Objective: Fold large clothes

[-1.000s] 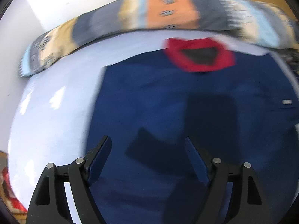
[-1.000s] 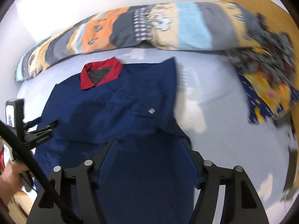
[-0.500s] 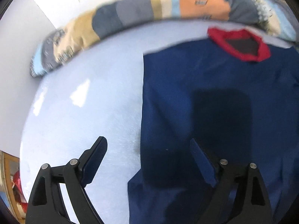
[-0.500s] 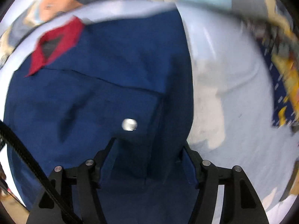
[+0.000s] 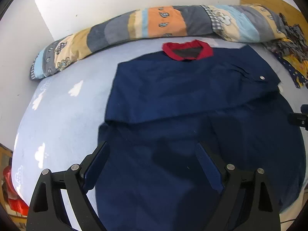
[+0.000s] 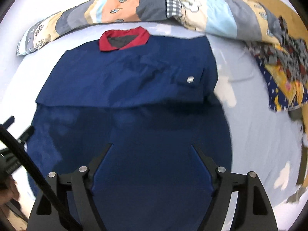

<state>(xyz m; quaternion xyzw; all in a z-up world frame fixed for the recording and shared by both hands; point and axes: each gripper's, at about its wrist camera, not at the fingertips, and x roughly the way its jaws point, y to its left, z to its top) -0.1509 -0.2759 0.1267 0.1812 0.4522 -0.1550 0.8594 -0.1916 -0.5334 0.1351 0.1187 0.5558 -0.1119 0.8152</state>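
A large navy garment [image 5: 182, 100] with a red collar [image 5: 187, 49] lies flat on the light blue bed sheet [image 5: 63, 111]. Both sleeves are folded in across its chest, and a silver snap [image 6: 189, 79] shows on a cuff. My left gripper [image 5: 152, 154] is open and empty above the garment's lower left part. My right gripper [image 6: 152, 154] is open and empty above the garment [image 6: 134, 88] near its lower middle. The collar also shows in the right wrist view [image 6: 123, 40]. The left gripper's body shows at the left edge of the right wrist view [image 6: 11, 134].
A long patchwork quilt roll [image 5: 154, 25] lies along the wall behind the collar. A heap of patterned clothes [image 6: 284, 73] sits at the bed's right side. A red object [image 5: 11, 198] is off the bed's left edge. The sheet [image 6: 256, 127] has white cloud prints.
Both grippers have pulled back toward the garment's hem and away from the folded sleeves. The left gripper shifted back right over the cloth. Both stay open.
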